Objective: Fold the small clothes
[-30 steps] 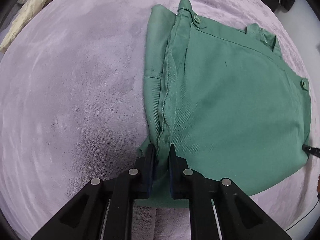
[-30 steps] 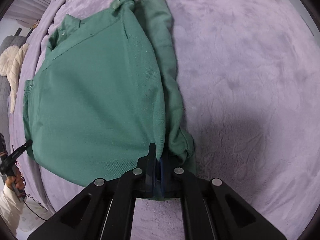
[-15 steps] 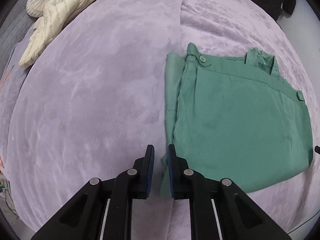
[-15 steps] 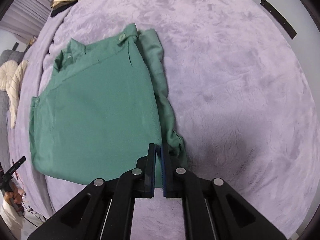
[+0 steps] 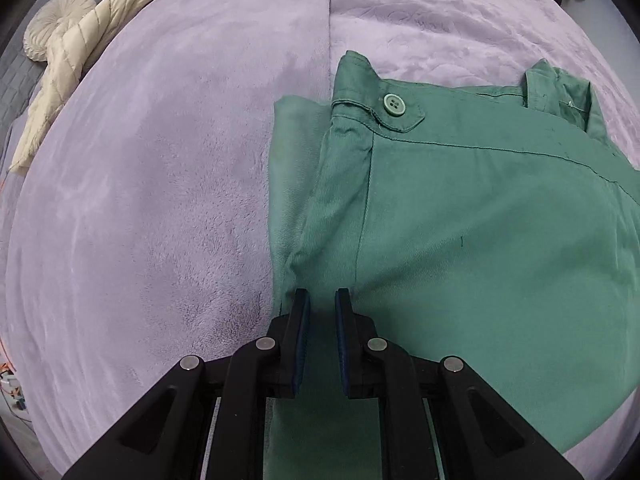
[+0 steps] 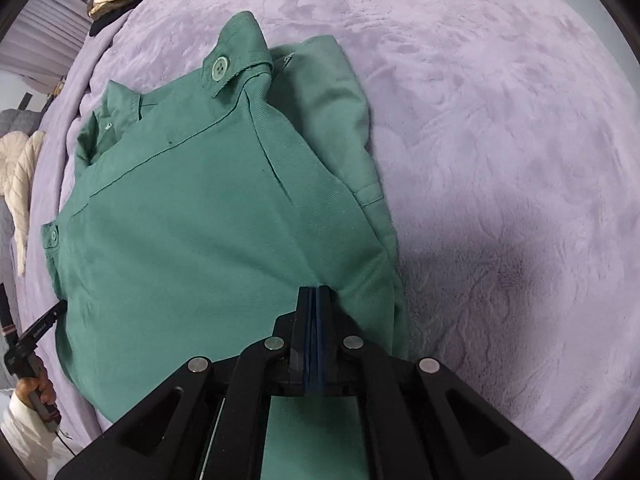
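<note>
Right wrist view only: person's hand [image 6: 34, 394] lower left. Green garment [image 5: 460, 240] flat on purple bed [image 5: 160, 200]. Left gripper [image 5: 322, 300] low over hem, fingers apart; right gripper [image 6: 316, 296] pressed together, fabric pinch unclear

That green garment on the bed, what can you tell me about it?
The green garment is a woven, twill-looking piece lying mostly flat on the lilac plush blanket. It has buttoned tabs, stitched seams and one side folded under. The left gripper is open over its near edge; the right gripper is shut at that edge.
</note>
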`<state>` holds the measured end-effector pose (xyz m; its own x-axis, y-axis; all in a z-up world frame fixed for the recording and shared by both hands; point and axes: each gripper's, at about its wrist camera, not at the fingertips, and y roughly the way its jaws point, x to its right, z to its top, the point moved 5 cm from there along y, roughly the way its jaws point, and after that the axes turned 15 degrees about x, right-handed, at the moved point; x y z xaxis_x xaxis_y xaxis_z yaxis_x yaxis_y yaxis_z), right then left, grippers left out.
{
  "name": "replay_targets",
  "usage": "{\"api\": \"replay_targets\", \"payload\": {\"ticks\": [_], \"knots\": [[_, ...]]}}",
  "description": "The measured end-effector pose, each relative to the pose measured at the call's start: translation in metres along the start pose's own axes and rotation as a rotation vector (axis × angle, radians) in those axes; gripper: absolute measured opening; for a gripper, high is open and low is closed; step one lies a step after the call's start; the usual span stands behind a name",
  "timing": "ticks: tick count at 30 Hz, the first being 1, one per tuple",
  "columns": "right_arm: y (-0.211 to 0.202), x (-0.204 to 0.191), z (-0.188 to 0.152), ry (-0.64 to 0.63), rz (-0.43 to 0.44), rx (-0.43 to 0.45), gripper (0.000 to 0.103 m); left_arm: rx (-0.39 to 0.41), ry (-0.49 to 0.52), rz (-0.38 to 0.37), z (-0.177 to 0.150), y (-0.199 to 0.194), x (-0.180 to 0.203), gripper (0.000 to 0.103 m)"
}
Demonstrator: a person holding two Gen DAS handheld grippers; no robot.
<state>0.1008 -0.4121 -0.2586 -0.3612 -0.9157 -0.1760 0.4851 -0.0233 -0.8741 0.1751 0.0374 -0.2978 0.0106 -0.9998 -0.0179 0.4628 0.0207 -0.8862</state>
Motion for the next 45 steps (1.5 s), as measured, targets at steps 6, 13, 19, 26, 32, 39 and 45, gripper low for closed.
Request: {"api": "replay_targets", "payload": {"ticks": [6,13,19,26,32,39,45], "knots": [[-0.03,0.007,-0.005,0.062,-0.007,0.013,0.005,0.022,-0.025,0.011,-0.006,-0.037,-0.012,0.015],[-0.059,-0.011,-0.022,0.079,0.032,0.004,0.057,0.033,-0.046,-0.038,-0.018,-0.08,-0.006,0.015],[-0.082,-0.045,-0.044,0.054,0.089,0.006,0.076,0.055,-0.075,-0.052,-0.025,-0.102,0.006,0.015],[-0.09,-0.082,-0.069,0.035,0.115,-0.003,0.088,0.047,-0.083,-0.014,-0.043,-0.117,0.001,0.102],[-0.091,-0.1,-0.085,0.028,0.13,-0.004,0.103,0.047,-0.116,-0.02,-0.049,-0.125,0.0,0.102],[-0.098,-0.121,-0.092,0.026,0.178,0.017,0.103,0.002,-0.107,-0.031,-0.054,-0.118,0.003,0.102],[-0.084,-0.143,-0.117,0.106,0.289,-0.104,0.103,-0.034,-0.136,-0.061,-0.064,-0.113,0.0,0.102]]}}
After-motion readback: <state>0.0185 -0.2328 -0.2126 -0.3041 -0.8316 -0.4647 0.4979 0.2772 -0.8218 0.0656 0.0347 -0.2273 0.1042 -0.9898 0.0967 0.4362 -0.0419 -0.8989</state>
